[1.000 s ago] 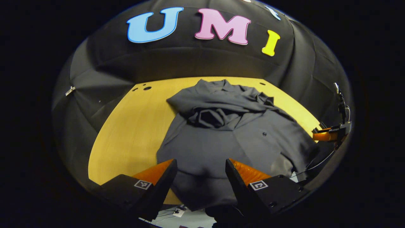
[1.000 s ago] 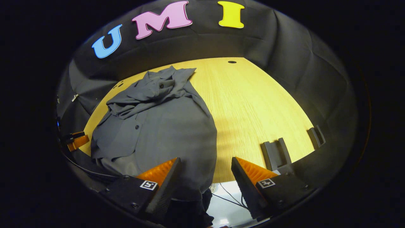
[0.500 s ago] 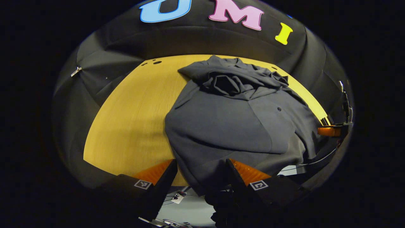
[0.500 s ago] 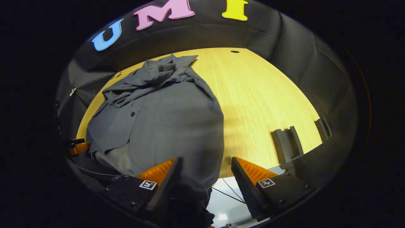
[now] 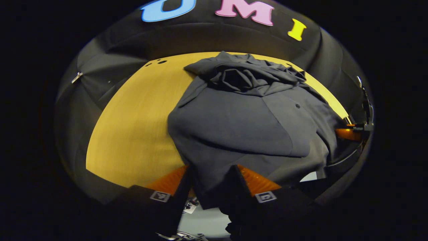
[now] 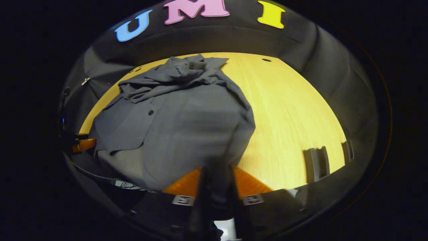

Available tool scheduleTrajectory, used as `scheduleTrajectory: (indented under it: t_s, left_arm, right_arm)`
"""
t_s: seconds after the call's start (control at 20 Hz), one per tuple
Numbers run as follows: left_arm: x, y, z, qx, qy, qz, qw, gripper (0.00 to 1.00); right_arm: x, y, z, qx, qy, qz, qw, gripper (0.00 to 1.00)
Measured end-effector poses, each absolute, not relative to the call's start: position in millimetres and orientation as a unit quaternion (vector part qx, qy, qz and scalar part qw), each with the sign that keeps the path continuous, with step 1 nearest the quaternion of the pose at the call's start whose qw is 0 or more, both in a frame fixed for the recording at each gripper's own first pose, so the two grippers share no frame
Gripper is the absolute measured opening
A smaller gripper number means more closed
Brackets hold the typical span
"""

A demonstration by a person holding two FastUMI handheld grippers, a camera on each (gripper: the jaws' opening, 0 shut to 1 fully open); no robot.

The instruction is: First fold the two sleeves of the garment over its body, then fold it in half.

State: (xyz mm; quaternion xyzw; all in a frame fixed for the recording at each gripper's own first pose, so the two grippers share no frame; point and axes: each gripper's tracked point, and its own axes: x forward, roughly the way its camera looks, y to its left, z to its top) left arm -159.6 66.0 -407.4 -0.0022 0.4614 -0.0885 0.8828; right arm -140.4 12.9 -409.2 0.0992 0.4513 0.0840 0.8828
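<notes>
- Between the right claw (image 6: 216, 187) fingers, nearly closed, sits the shirt (image 6: 187, 124) hem.
- Left claw (image 5: 210, 182) half-open astride the hem; grip uncertain.
- Sleeves look folded; next, carry hem toward collar across the surface (image 6: 294, 110).

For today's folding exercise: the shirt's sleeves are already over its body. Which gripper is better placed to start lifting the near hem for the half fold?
Right. The right gripper has its fingers closed on the shirt hem; the left gripper straddles the hem, its fingers visibly apart.
</notes>
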Motion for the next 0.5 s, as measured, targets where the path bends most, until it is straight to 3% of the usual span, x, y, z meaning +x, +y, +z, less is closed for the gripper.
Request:
scheduleTrajectory:
  t_s: [0.1,0.15,0.5]
  left_arm:
    - [-149,64,-407,-0.005,0.462,-0.089,0.883,0.24]
    - [-145,65,-403,-0.013,0.459,-0.084,0.884,0.07]
    - [-95,65,-331,-0.054,0.382,-0.075,0.92,0.06]
  right_arm:
    - [-132,20,-407,0.112,0.452,0.098,0.879,0.06]
    - [-127,20,-404,0.123,0.451,0.099,0.878,0.06]
    - [-78,1,-335,0.158,0.366,0.077,0.914,0.05]
